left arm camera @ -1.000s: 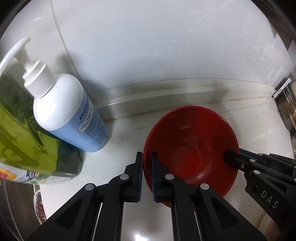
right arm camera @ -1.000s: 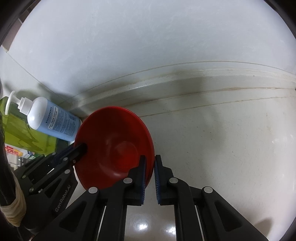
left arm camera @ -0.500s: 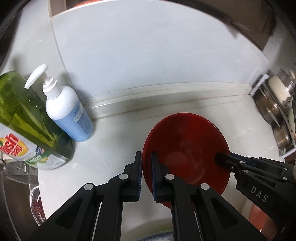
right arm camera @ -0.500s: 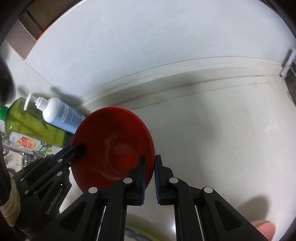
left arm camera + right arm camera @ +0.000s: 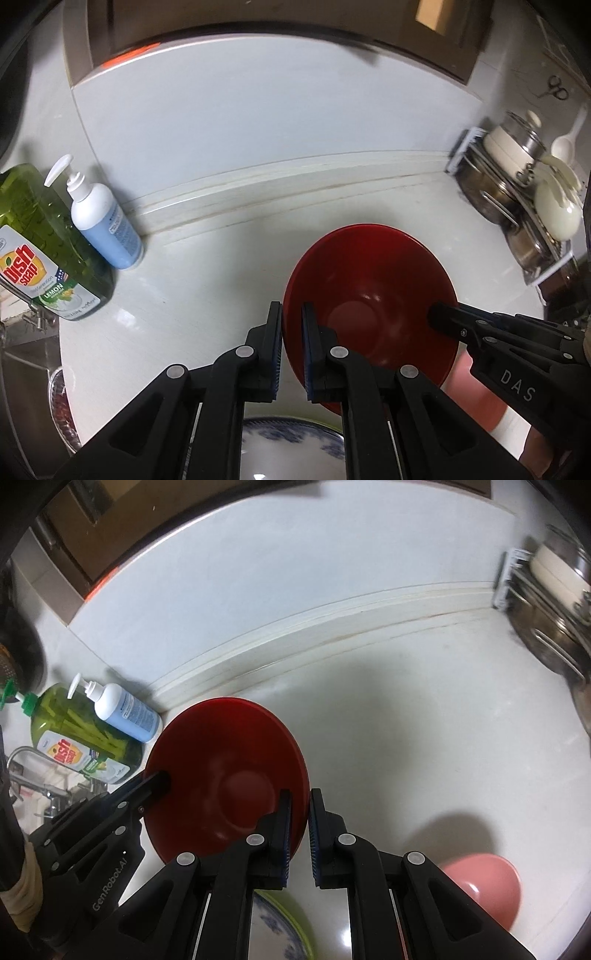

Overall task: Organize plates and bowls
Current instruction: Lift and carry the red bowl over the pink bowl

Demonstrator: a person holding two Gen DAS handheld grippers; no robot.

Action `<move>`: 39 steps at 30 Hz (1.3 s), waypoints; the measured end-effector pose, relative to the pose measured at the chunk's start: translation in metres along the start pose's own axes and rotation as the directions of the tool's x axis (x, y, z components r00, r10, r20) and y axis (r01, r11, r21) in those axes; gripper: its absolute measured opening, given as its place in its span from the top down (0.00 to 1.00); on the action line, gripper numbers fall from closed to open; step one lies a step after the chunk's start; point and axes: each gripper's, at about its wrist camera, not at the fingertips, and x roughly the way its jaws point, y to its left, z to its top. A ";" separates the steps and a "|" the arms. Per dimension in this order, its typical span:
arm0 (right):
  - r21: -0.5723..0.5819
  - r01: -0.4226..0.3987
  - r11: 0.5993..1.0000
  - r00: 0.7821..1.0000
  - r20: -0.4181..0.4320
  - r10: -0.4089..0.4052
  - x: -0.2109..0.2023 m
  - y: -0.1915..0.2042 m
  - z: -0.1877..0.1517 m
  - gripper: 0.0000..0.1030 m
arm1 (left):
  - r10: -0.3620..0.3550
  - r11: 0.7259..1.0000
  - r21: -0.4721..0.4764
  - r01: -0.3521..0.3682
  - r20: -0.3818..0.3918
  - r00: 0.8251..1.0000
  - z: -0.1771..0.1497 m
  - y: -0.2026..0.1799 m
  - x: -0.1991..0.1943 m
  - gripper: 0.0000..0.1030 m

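L gripper (image 5: 291, 350) & R gripper (image 5: 300, 834) both clamped on red bowl (image 5: 373, 291) rim, prob. clear of counter (image 5: 207, 288).

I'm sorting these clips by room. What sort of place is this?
Most likely a home kitchen counter beside a sink: a dish soap bottle stands by a faucet, and a rack of pots sits at the counter's far end.
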 end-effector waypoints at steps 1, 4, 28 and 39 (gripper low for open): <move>0.005 0.001 1.000 1.000 0.004 -0.001 -0.005 -0.005 -0.004 0.90 | 0.000 1.000 0.002 0.000 0.002 1.000 -0.001 -0.004 -0.001 0.90; 0.011 -0.001 1.000 1.000 0.014 0.000 -0.017 -0.018 -0.013 0.90 | -0.006 1.000 0.010 0.006 0.010 1.000 -0.008 -0.022 -0.009 0.90; 0.097 0.047 0.994 0.997 0.050 -0.052 -0.086 -0.138 -0.085 0.90 | -0.083 0.993 0.075 0.086 -0.038 0.996 -0.060 -0.147 -0.020 0.90; 0.105 0.065 0.992 0.998 0.021 -0.067 -0.078 -0.165 -0.107 0.90 | -0.058 0.992 0.110 0.067 -0.082 0.995 -0.079 -0.170 -0.003 0.90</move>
